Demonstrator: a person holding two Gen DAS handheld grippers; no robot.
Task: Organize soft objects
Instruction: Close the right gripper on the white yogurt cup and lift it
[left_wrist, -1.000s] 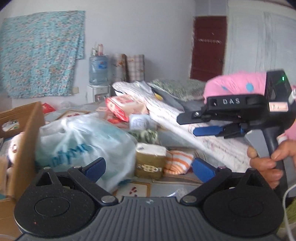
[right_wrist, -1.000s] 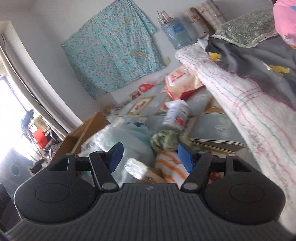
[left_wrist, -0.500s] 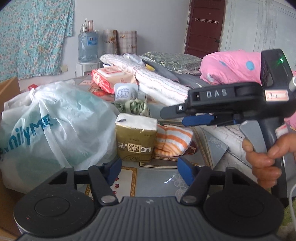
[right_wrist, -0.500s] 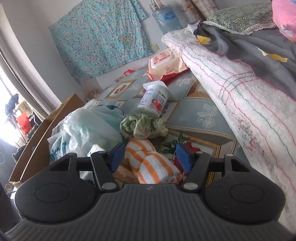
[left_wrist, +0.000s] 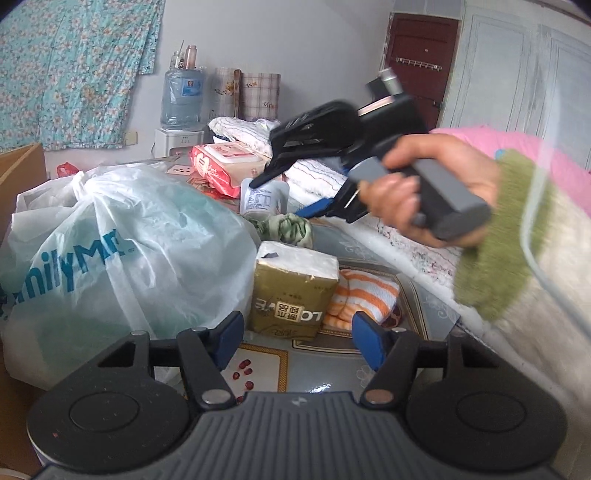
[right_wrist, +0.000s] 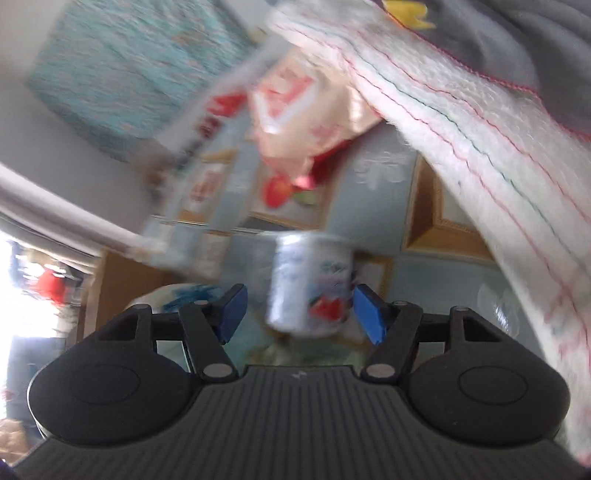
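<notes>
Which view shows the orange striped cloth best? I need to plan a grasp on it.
The left wrist view: the orange striped cloth lies sharp and in plain sight beside the tissue pack. The right wrist view is motion-blurred and shows none of it.

Left wrist view: sits behind left claw, looks forward and slightly down over patterned floor mat, close to tissue pack. Right wrist view: behind right claw, tilted, blurred, very near white pouch. Both views share white pouch, wipes packet, striped blanket.
</notes>
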